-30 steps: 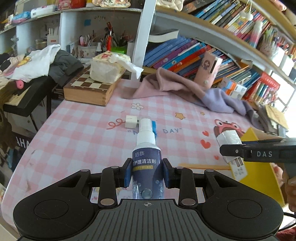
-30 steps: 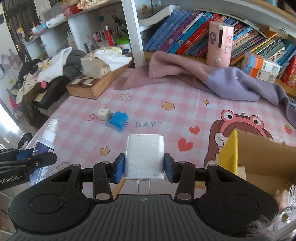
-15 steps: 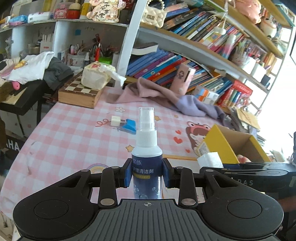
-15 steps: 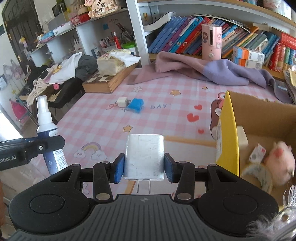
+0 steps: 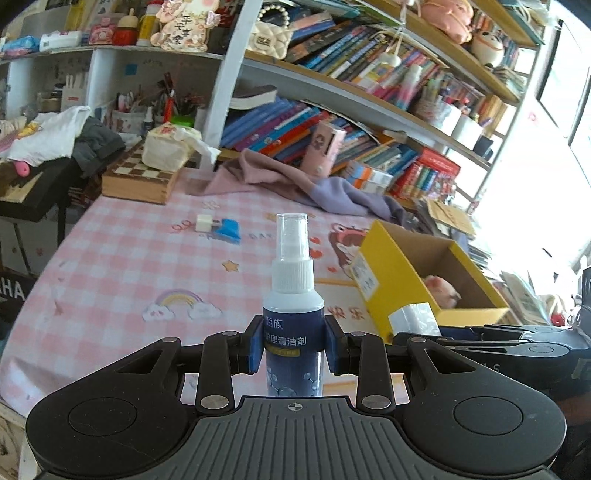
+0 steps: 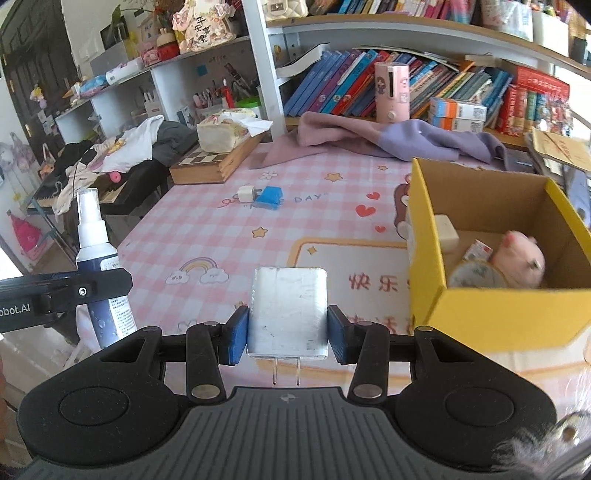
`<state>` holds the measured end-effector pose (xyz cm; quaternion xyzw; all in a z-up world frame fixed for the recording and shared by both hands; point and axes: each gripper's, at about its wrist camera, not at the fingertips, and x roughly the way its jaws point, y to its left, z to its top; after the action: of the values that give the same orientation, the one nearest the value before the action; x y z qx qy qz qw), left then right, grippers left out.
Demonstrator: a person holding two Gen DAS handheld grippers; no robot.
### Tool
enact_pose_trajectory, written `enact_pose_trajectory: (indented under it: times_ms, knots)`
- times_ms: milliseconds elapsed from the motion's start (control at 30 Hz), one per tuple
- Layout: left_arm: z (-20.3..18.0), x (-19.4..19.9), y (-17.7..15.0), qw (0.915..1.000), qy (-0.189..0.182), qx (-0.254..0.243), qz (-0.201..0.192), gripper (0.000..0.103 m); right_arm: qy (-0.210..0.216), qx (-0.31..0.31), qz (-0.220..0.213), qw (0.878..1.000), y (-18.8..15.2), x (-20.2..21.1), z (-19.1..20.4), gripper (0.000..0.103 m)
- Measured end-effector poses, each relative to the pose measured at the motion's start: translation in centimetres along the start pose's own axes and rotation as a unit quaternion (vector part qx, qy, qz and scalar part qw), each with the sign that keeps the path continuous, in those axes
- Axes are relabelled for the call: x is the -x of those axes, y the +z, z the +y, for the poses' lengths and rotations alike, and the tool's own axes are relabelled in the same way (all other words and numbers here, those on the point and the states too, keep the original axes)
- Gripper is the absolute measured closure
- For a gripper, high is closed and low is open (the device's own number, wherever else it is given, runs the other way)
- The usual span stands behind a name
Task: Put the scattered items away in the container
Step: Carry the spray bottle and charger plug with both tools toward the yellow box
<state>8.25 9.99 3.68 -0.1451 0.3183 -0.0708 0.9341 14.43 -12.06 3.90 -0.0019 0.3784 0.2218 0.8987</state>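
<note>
table point(image 6: 207, 236): pink checked cloth with cartoon prints | bookshelf point(image 5: 332, 92): white, curved boards crowded with books, behind the table | window point(image 5: 535, 184): right side, strong daylight | wall point(image 6: 86, 22): white | dark door point(image 6: 22, 55): far left

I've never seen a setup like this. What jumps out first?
Two handheld tools, each clamped on something: the left tool holds an upright spray bottle, the right tool a white plug charger. To the right on the pink checked tablecloth stands an open yellow box with a pink plush toy inside.
</note>
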Motion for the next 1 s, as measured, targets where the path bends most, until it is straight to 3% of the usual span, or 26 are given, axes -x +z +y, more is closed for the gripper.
enact_pose_trajectory:
  times_ms: [433, 1000]
  knots:
    - [-4.4, 0.2, -2.6, 0.9964, -0.072, -0.031, 0.033, 0.072, -0.064, -0.047, -0.01, 0.997, -5.5, 6.1, -2.2, 0.061]
    - [-10.8, -1.9, -4.5, 0.9813, -0.15, -0.089, 0.08, 0.072, -0.133, -0.121, -0.015, 0.984, -10.3, 11.5, -6.7, 0.061]
